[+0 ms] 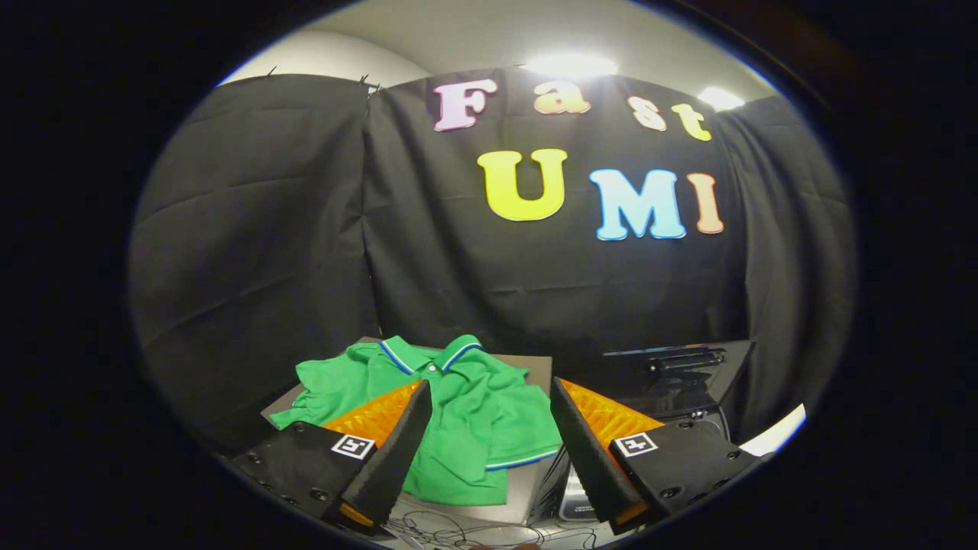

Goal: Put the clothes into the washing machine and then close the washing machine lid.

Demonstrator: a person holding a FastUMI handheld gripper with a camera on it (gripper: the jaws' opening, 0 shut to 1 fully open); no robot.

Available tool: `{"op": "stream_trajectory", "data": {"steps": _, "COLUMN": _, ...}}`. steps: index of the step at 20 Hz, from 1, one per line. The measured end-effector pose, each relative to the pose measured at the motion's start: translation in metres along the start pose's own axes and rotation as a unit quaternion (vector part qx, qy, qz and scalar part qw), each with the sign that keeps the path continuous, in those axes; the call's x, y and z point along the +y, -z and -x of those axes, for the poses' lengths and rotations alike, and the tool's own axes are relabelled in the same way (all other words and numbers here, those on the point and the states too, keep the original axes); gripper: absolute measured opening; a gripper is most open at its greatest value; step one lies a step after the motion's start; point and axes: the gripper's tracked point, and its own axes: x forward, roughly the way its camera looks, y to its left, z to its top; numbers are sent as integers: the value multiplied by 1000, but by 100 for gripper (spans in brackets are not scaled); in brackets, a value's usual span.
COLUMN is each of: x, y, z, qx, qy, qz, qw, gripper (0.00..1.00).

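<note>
Looking along my gripper [489, 405], I see its fingers spread wide, holding nothing. A green polo shirt [458, 412] lies crumpled on the grey tabletop [535, 370], between and beyond the fingertips, its hem draping over the tabletop's near edge. The washing machine [680, 367] stands right of the shirt, lid raised.
</note>
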Motion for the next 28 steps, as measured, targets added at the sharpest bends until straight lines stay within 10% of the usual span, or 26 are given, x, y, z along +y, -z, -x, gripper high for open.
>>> {"op": "stream_trajectory", "data": {"steps": 11, "x": 72, "y": 23, "z": -100, "qx": 167, "qy": -20, "qz": 24, "qw": 986, "gripper": 98}}
{"op": "stream_trajectory", "data": {"steps": 28, "x": 71, "y": 82, "z": -117, "qx": 266, "qy": -7, "qz": 49, "qw": 963, "gripper": 99}}
